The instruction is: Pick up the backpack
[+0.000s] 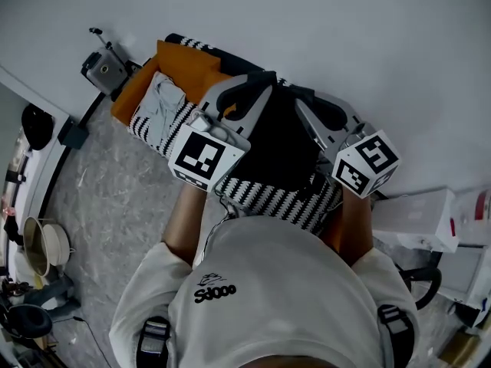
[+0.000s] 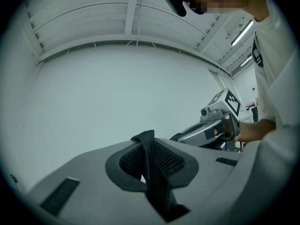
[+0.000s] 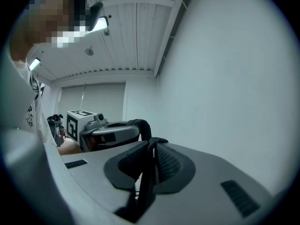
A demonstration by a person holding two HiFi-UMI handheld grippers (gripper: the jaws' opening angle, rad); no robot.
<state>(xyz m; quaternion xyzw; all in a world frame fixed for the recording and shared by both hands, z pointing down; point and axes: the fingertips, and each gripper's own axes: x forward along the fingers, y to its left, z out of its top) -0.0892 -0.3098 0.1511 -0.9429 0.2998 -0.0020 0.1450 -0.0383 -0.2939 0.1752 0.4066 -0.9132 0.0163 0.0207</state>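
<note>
The black backpack point(image 1: 280, 140) hangs between my two grippers in the head view, in front of a white wall. My left gripper point(image 1: 257, 83) is shut on a black strap point(image 2: 153, 182) of the backpack, which runs up between its mesh pads point(image 2: 169, 162). My right gripper point(image 1: 303, 98) is shut on another black strap point(image 3: 146, 177), pinched between its pads point(image 3: 169, 162). Both grippers point level and face each other: the right gripper point(image 2: 213, 128) shows in the left gripper view, the left gripper point(image 3: 108, 132) in the right gripper view. Most of the bag is hidden under the grippers.
Below the bag stands a seat with black-and-white striped cloth point(image 1: 276, 202), an orange cushion point(image 1: 184, 67) and a grey garment point(image 1: 165, 102). A white wall point(image 1: 307, 21) rises close behind. A white box point(image 1: 418, 213) lies at the right, a small device point(image 1: 103, 67) and a pot point(image 1: 46, 244) at the left.
</note>
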